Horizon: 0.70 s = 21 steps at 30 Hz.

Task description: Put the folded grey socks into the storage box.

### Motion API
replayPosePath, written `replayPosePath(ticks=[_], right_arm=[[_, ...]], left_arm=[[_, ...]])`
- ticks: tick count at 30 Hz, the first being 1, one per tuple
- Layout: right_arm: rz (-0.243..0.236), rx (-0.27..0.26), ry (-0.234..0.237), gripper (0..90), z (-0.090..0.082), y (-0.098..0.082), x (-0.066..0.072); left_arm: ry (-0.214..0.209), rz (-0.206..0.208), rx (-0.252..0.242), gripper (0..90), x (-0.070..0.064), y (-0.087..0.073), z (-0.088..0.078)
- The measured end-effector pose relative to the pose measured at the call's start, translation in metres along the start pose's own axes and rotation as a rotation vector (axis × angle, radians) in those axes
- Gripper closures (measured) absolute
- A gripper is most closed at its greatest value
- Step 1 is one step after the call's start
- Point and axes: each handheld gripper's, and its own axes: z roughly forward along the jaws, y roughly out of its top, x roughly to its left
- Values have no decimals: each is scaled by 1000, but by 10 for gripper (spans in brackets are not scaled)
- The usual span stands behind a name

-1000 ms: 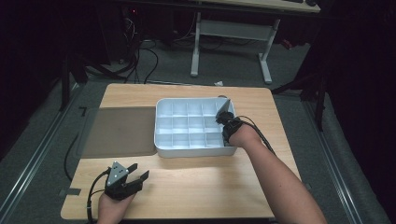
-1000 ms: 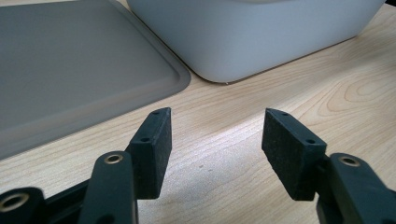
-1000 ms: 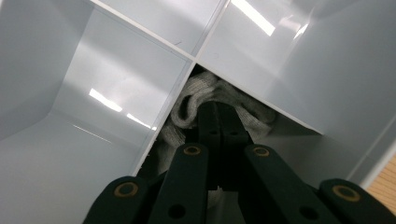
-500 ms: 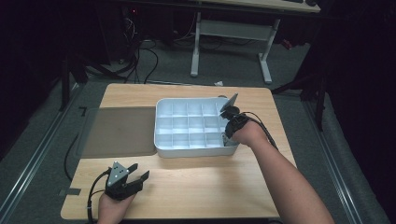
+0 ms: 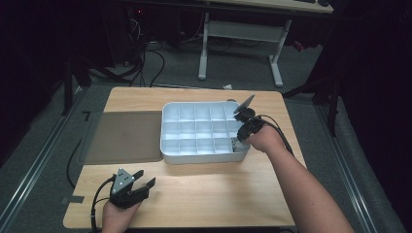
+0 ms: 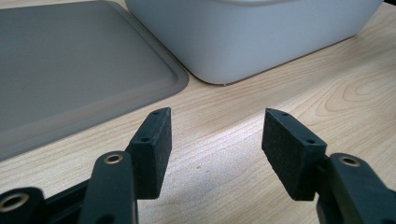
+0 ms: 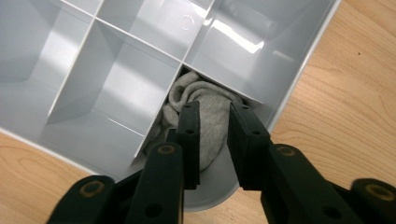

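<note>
Light wooden table (image 5: pixel 204 194) with visible grain; its surroundings in the high view are dark and hard to make out. Flat grey rectangular lid with rounded corners (image 5: pixel 124 137), matte, lying on the table's left part, touching or just beside the tray; its far edges are cut off in the left gripper view. White plastic divided tray (image 5: pixel 167 133), smooth and glossy, with thin partition walls forming a grid of square compartments; the walls hide part of each compartment floor. Right gripper (image 7: pixel 214 126), black with two flat jaws, reaching into the tray's near right corner compartment, its jaws clamped on a crumpled grey knitted cloth (image 7: pixel 212 100) that sits in that compartment; the cloth's lower folds are hidden behind the jaws and the partition, so its full shape cannot be told. Left gripper (image 6: pixel 217 140), black with rough-faced pads, low over bare table near the front left corner, jaws apart, nothing between them.
</note>
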Motion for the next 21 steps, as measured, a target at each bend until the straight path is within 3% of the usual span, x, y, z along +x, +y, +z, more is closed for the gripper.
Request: replayPosePath(ticks=[13, 21], right_arm=[[36, -148, 41, 638, -13, -24, 2], [53, -264, 50, 588, -9, -44, 6]], left_arm=[[2, 0, 0, 431, 0, 0, 0], [9, -5, -2, 430, 0, 0, -1]])
